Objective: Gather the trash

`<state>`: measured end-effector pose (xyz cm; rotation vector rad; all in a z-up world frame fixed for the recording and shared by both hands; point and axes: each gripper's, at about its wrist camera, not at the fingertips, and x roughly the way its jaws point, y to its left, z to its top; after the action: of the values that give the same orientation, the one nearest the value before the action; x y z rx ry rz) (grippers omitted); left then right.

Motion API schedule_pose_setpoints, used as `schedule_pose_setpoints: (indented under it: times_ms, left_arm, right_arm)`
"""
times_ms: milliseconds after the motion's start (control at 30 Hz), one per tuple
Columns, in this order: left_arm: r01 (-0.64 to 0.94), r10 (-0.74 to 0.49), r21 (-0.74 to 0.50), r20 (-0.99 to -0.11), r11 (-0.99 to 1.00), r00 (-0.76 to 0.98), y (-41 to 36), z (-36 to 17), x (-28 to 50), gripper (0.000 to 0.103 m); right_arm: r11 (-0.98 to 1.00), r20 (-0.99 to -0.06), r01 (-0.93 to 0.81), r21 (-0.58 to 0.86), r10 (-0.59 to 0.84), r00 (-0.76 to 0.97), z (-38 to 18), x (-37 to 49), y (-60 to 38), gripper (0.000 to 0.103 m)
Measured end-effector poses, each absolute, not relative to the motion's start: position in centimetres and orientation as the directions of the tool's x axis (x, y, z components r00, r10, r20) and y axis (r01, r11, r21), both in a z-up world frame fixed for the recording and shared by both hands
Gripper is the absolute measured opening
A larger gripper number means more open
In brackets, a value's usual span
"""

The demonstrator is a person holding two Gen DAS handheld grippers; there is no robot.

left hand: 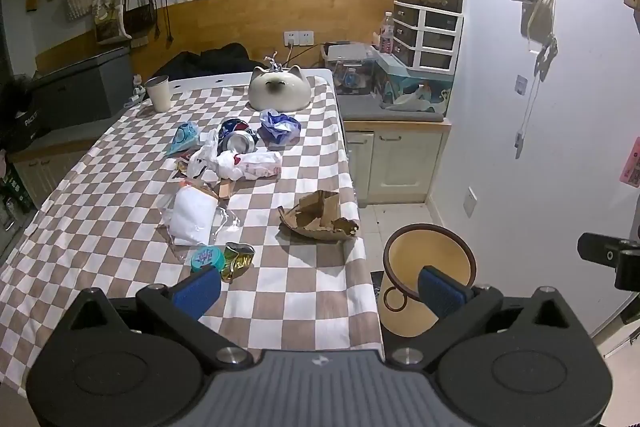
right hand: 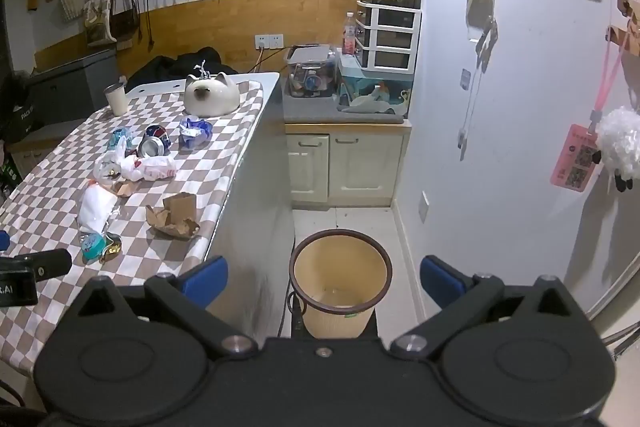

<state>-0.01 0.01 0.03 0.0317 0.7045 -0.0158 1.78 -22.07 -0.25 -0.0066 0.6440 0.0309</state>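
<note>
Trash lies on the checkered table (left hand: 120,235): torn brown cardboard (left hand: 318,217) near the right edge, a white plastic packet (left hand: 192,213), a teal lid (left hand: 207,259) beside a gold wrapper (left hand: 238,261), white bags (left hand: 240,163), a crushed can (left hand: 240,139), a blue wrapper (left hand: 280,127). A yellow bin (right hand: 340,283) with a brown rim stands on the floor right of the table; it also shows in the left wrist view (left hand: 428,267). My left gripper (left hand: 320,291) is open and empty over the table's near right corner. My right gripper (right hand: 324,281) is open and empty above the bin.
A white cat-shaped bowl (left hand: 278,89) and a cream cup (left hand: 159,93) stand at the table's far end. A low cabinet (right hand: 348,163) with boxes and drawers stands behind the bin. The right wall (right hand: 500,147) is close, with hanging items.
</note>
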Motion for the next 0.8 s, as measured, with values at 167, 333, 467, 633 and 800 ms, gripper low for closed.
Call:
schedule_pose_setpoints:
  times_ms: [167, 333, 467, 633, 800]
  left_arm:
    - [0.025, -0.004, 0.022, -0.646, 0.999, 0.764, 0.03, 0.02, -0.03, 0.103]
    - [0.024, -0.004, 0.022, -0.645, 0.999, 0.765, 0.03, 0.03, -0.03, 0.103]
    - [0.024, -0.005, 0.021, -0.643, 0.999, 0.766, 0.03, 0.02, -0.04, 0.103]
    - [0.025, -0.005, 0.021, -0.642, 0.999, 0.766, 0.03, 0.02, -0.04, 0.103]
    - [0.024, -0.005, 0.021, -0.641, 0.999, 0.767, 0.03, 0.02, -0.05, 0.103]
  right_arm:
    - [1.000, -0.598, -0.030, 0.002, 0.025, 0.801, -0.25, 1.72, -21.97, 0.103]
    - [1.000, -0.597, -0.030, 0.002, 0.026, 0.802, -0.20, 1.71, -22.01, 0.103]
    - [1.000, -0.596, -0.030, 0.002, 0.026, 0.803, -0.17, 1.69, -22.04, 0.103]
    - [1.000, -0.596, -0.031, 0.002, 0.026, 0.803, -0.17, 1.69, -22.01, 0.103]
    - [1.000, -0.595, -0.030, 0.002, 0.025, 0.803, -0.17, 1.68, -21.98, 0.103]
